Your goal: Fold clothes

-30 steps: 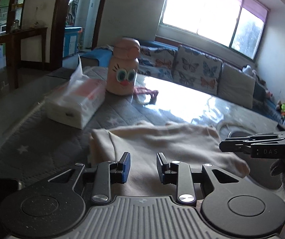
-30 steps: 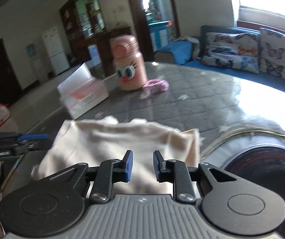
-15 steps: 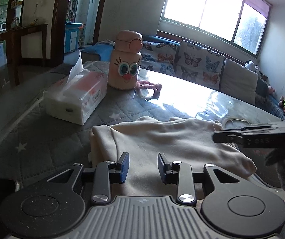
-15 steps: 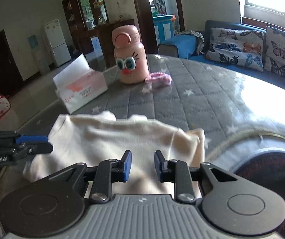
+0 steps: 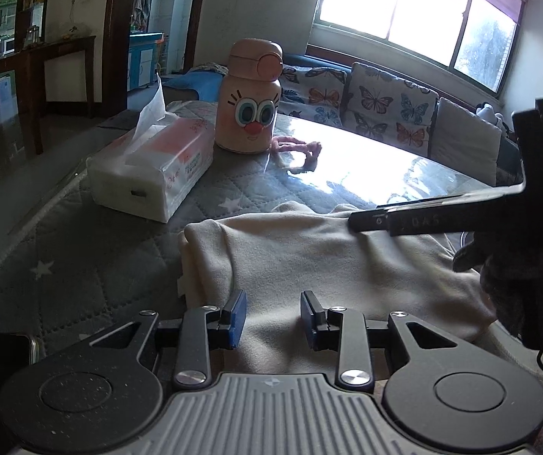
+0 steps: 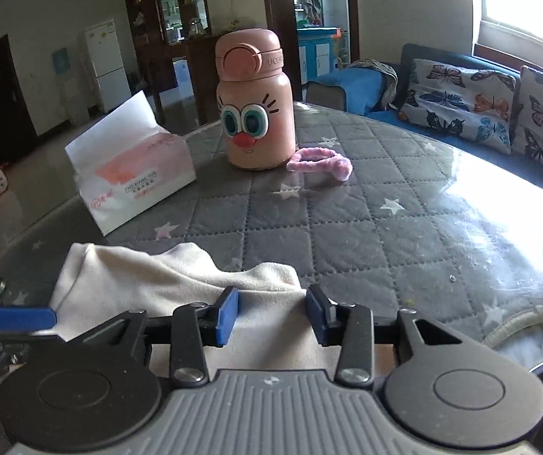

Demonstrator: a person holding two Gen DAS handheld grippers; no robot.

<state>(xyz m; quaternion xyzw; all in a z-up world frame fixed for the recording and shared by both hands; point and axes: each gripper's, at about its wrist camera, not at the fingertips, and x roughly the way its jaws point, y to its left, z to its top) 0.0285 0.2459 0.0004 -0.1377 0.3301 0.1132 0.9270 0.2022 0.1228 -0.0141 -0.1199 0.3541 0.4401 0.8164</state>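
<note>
Cream garment [image 5: 309, 254]: a soft, fleecy piece, laid in a folded bundle at the near edge of the tabletop [image 6: 347, 227], which is covered by a grey quilted, star-patterned cloth under a glossy sheet. The left end of the bundle is seen rounded over; wrinkles are seen across its top. What kind of garment it is cannot be told.

Left hand-held gripper [image 5: 273, 318]: held over the near part of the garment, blue pads spread apart, cloth seen beneath the gap and not pinched. In the right wrist view it is seen edge-on at the garment's left end [image 6: 13, 320].

Right hand-held gripper [image 6: 271, 314]: held over the garment's right end, its jaws opening, pads apart, cloth lying below and between them, not pressed by either pad. In the left wrist view it is seen from the side [image 5: 370, 222], reaching in over the garment's far right edge, carried by a dark-gloved hand [image 5: 499, 276].

Pink bottle [image 6: 254, 102]: cartoon eyes and red nose on its front, stood upright at the far side of the tabletop.

Tissue pack [image 6: 134, 178]: white and pink, a sheet drawn up from its top, placed left of the bottle and near it.

Pink fuzzy band [image 6: 320, 163]: laid just beside the bottle's base, on its right.

Butterfly-print cushions [image 5: 385, 108]: ranged on a sofa beyond the tabletop, under a window.
</note>
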